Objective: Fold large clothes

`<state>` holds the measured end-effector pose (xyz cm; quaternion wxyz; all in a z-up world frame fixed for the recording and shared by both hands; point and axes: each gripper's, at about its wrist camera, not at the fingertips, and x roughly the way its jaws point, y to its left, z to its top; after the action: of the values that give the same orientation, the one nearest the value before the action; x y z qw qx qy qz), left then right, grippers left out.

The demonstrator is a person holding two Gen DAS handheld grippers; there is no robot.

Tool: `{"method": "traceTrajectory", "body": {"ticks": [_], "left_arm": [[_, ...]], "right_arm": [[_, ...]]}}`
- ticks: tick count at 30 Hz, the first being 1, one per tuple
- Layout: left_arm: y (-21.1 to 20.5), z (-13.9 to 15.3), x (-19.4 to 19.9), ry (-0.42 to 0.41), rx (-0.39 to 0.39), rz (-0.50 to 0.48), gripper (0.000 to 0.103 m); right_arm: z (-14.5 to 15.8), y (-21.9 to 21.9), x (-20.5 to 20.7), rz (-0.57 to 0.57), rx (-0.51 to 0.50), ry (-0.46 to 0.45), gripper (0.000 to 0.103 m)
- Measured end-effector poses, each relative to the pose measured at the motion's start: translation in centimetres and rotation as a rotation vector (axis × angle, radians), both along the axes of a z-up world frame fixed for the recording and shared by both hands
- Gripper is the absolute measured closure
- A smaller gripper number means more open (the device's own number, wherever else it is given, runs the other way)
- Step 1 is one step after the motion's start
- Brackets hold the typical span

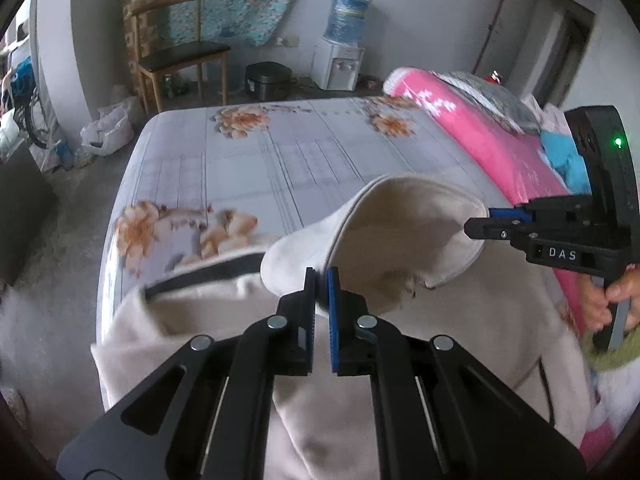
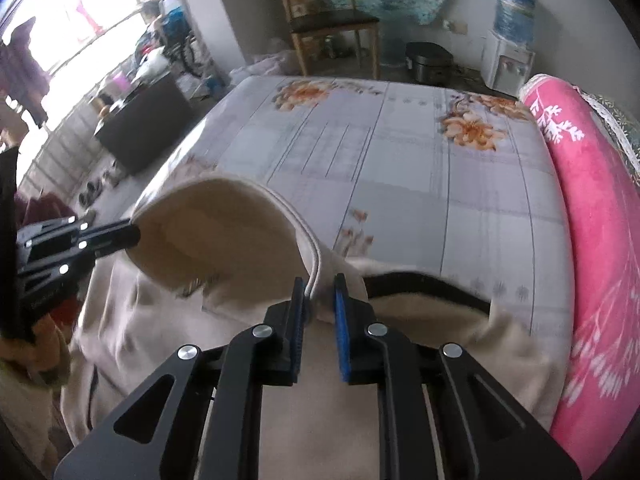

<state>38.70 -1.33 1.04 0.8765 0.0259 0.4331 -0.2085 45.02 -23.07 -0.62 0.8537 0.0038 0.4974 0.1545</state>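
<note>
A cream hooded garment lies on the near part of the bed, and its hood is lifted and stretched wide. My left gripper is shut on the hood's rim at its left side, with cloth pinched between the pads. My right gripper, held by a hand, pinches the hood's opposite edge. In the right wrist view the right gripper has the piped rim of the hood between its pads, and the left gripper bites the far side. A dark band shows at the garment's neckline.
The bed's flowered sheet stretches beyond the garment. A rolled pink blanket runs along the bed's right side. Past the bed stand a wooden chair, a rice cooker and a water dispenser. A dark box sits on the floor at the left.
</note>
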Motion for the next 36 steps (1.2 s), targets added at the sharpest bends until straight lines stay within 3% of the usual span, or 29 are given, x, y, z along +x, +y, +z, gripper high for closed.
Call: {"method": "traceTrajectory", "body": {"ticks": [5,8,11,14,18,22,24,28,32,36], "left_arm": [[-1.2,-2.8,-2.9,0.012,0.097,-0.051,0.098],[-1.5,-4.1,-3.5,0.021,0.132,-0.062,0.098],[-1.3,-4.5,-3.6,0.007,0.126,-0.061,0.098],[-1.2,-5.1,-3.4,0.008,0.120,-0.065,0.098],[-1.3,-5.8,-3.7,-0.001,0.128,-0.073,0.098],[-1.0,-6.2,-3.8,0.009,0.113,-0.065,0.098],[-0.7,-6.2,-3.8,0.024,0.104,-0.064,0.097],[0.5,-5.2,-4.5,0.058,0.072,-0.069,0.093],[2.5,-2.5,-5.9,0.032,-0.011,-0.036,0.092],[2.2,-0.2,-4.7,0.016,-0.092,0.002,0.092]], "right_arm": [[-2.3,0.5,-2.9,0.099,-0.097,0.024,0.084],[-1.2,0.1,-3.9,0.137,-0.106,0.017,0.081],[2.2,-0.7,-4.7,0.146,-0.008,-0.055,0.071],[5.3,-1.8,-3.1,0.079,0.168,-0.108,0.070],[3.4,-0.2,0.3,0.049,0.276,-0.038,0.070],[-2.1,2.9,0.8,0.047,0.157,0.093,0.074],[-3.8,3.4,-0.5,0.057,0.132,0.108,0.074],[-4.3,3.0,-2.2,0.066,0.083,0.076,0.074],[-4.6,2.9,-2.9,0.074,0.071,0.066,0.074],[-4.9,3.6,-2.9,0.071,0.043,0.035,0.074]]}}
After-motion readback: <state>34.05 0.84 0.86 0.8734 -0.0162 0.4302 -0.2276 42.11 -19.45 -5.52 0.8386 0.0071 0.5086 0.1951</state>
